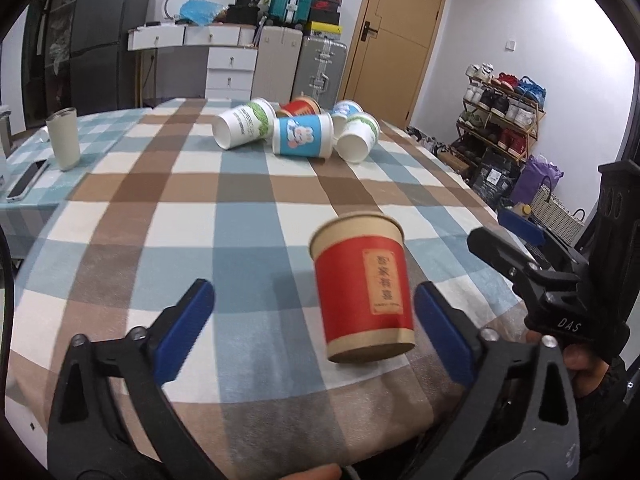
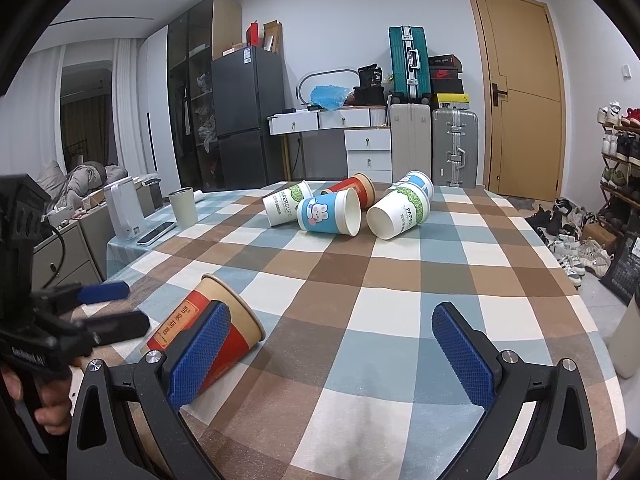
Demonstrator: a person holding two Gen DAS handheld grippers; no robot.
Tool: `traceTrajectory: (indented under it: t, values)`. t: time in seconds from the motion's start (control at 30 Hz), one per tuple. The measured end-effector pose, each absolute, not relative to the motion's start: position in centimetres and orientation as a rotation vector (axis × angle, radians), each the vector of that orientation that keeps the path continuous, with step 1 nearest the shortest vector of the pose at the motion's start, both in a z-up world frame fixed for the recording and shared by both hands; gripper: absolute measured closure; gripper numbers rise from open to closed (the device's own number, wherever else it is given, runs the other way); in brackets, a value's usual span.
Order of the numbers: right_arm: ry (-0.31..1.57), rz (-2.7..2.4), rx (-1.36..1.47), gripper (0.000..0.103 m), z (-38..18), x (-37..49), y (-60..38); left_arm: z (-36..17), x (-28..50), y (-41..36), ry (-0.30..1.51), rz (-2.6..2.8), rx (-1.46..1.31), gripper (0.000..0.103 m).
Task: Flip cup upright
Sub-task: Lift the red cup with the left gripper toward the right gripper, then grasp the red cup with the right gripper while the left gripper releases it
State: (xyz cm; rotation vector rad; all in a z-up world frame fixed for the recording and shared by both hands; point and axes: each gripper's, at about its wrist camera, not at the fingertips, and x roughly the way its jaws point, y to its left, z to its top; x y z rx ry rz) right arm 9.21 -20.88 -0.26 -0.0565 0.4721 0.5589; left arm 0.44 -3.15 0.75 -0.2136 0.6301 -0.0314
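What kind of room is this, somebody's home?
Most likely a lived-in home, a dining or entry area. A table with a checked cloth holds paper cups, a fridge stands by the wall, and a shoe rack sits near the door.

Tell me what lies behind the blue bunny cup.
Behind the blue bunny cup, a red cup lies on its side, partly hidden; whatever sits lower behind it is covered.

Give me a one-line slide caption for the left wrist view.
Open left claw around a red paper cup on the checkered tablecloth; five tipped cups beyond.
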Motion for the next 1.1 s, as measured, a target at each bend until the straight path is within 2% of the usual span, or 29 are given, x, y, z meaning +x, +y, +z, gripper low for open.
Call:
traceTrajectory:
  t: [0.3,0.67,1.1]
  values:
    - [0.581,0.557,-0.032,0.000,-0.1,10.2,-19.9,2.0,-0.7,-0.6,0.564,0.002,-0.169,0.001]
    - [0.717,0.625,0.008,0.000,-0.5,10.5,-17.6,0.9,-0.3,0.6,0.531,0.049,-0.092,0.001]
    - [0.861,0.659,0.089,0.000,-1.3,12.0,-15.8,-0.6,0.8,0.2,0.583,0.056,-0.054,0.001]
